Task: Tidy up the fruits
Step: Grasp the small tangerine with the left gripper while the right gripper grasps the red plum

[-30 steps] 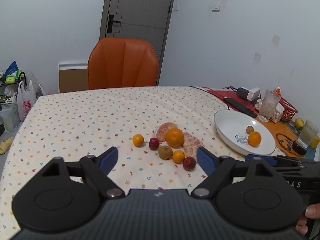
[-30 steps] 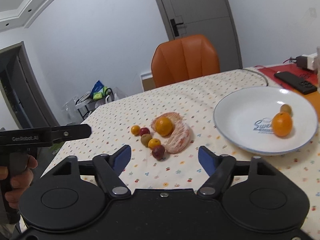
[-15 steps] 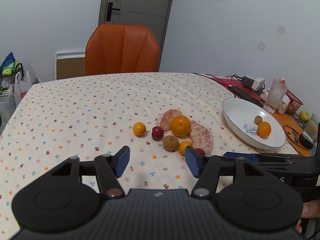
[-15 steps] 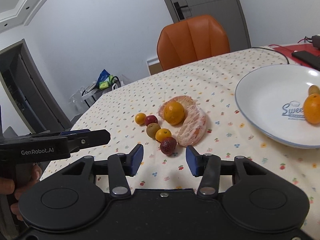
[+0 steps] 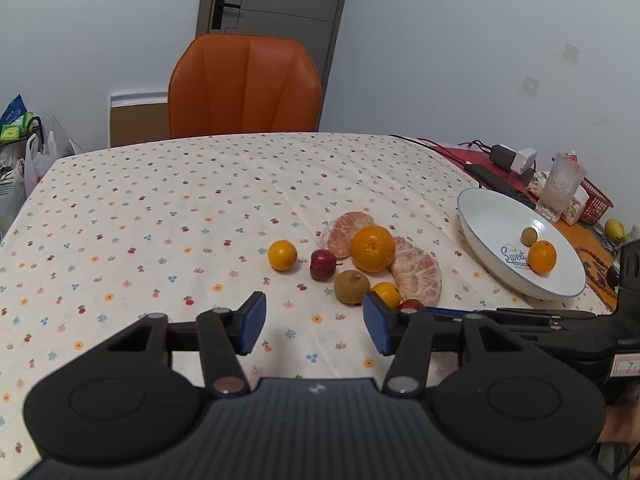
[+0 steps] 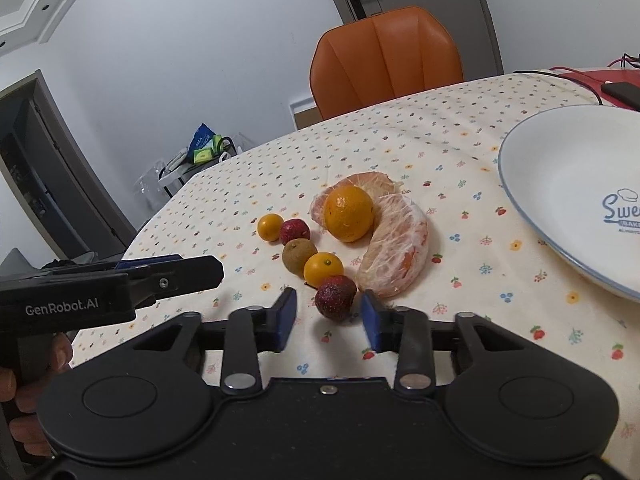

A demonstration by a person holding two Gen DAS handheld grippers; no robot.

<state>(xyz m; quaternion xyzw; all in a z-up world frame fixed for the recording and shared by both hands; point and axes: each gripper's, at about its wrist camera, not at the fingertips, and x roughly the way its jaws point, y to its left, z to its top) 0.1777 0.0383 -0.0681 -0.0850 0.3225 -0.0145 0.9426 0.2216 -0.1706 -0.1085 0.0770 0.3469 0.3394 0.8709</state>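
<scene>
A cluster of fruit lies on the flowered tablecloth: a big orange (image 6: 349,218), peeled citrus segments (image 6: 394,256), a kiwi (image 6: 299,255), two small oranges (image 6: 323,269) (image 6: 270,226) and two dark red fruits (image 6: 335,298) (image 6: 294,231). My right gripper (image 6: 329,320) is open, low over the cloth, with the nearest red fruit just ahead between its fingertips, untouched. My left gripper (image 5: 314,322) is open and empty, short of the cluster (image 5: 372,254). The white plate (image 5: 484,224) holds an orange (image 5: 541,256) and a small brown fruit (image 5: 529,236).
An orange chair (image 5: 245,86) stands at the table's far edge. A glass (image 5: 560,186), red basket (image 5: 596,200), cables and a lemon (image 5: 614,229) sit right of the plate. The other gripper crosses each view's side (image 6: 116,284).
Both grippers moved forward and lower toward the fruit. The right one narrowed its opening and came up around the nearest red fruit. The left one narrowed, then widened a little.
</scene>
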